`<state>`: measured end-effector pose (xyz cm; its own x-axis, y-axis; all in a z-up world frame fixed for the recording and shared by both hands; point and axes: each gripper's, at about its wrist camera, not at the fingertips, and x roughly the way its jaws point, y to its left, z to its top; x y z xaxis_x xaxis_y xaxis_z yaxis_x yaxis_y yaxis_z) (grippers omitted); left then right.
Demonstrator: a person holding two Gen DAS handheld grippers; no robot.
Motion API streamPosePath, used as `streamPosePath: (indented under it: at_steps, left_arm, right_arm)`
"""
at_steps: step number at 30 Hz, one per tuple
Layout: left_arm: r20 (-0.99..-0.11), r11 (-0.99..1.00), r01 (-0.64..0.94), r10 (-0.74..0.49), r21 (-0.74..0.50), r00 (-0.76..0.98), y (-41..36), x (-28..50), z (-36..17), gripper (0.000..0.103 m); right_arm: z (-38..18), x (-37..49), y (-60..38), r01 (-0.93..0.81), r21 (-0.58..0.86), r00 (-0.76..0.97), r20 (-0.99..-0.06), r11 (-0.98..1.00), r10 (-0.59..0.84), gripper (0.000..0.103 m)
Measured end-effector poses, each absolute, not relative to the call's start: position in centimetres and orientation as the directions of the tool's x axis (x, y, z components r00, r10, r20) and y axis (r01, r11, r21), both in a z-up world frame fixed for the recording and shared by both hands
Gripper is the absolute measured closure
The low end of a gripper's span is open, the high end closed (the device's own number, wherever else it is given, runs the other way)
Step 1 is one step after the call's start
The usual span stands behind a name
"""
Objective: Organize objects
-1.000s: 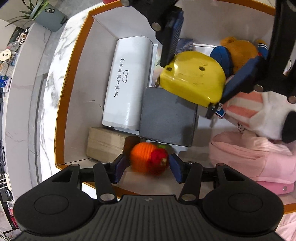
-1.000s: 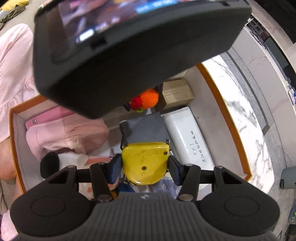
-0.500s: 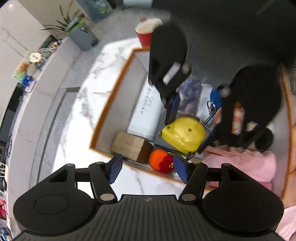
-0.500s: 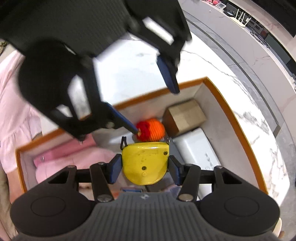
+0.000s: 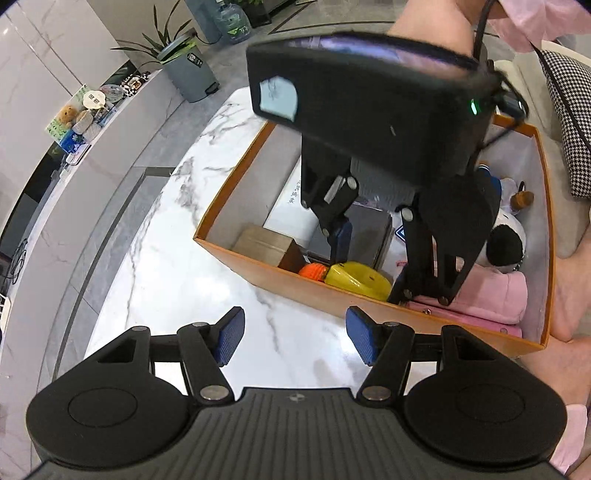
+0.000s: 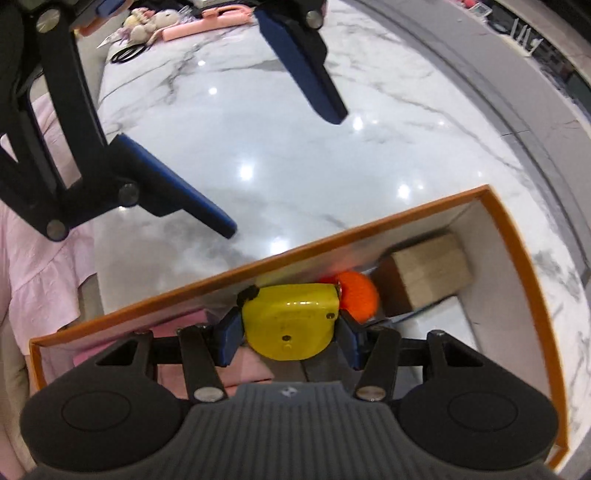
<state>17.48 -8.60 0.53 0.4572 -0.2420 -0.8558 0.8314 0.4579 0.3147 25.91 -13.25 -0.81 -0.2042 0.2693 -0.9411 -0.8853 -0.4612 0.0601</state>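
My right gripper (image 6: 290, 338) is shut on a yellow tape measure (image 6: 290, 321) and holds it low inside the orange box (image 6: 332, 236), by its near wall and beside an orange crocheted ball (image 6: 360, 297). In the left wrist view the tape measure (image 5: 360, 280) sits between the right gripper's fingers (image 5: 341, 240), next to the ball (image 5: 313, 271). My left gripper (image 5: 295, 338) is open and empty above the marble table, outside the box (image 5: 258, 266).
The box also holds a brown cardboard block (image 5: 264, 245), a white case (image 5: 288, 210), a grey box (image 5: 369, 229), a pink pouch (image 5: 491, 295) and plush toys (image 5: 506, 243). Scissors (image 6: 125, 53) and pink items (image 6: 207, 26) lie on the far table.
My left gripper let go of the orange ball and drew back out of the box. My right gripper carried the tape measure toward the box's near wall, beside the ball.
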Motion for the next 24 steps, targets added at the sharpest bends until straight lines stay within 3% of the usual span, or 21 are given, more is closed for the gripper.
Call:
streamPosePath:
  at_steps: [13, 24]
  left_arm:
    - [-0.854, 0.501, 0.823, -0.272, 0.267, 0.443, -7.6, 16.6, 0.8, 0.031]
    - [-0.800, 0.513, 0.790, -0.288, 0.335, 0.526, -7.5, 12.2, 4.7, 0.031]
  right_arm:
    - [-0.3, 25.4, -12.9, -0.892, 0.039, -0.172, -0.950, -0.451, 0.259, 0.044]
    - [5.9, 24.5, -16.3, -0.902, -0.101, -0.057, -0.936, -0.419, 0.348, 0.044]
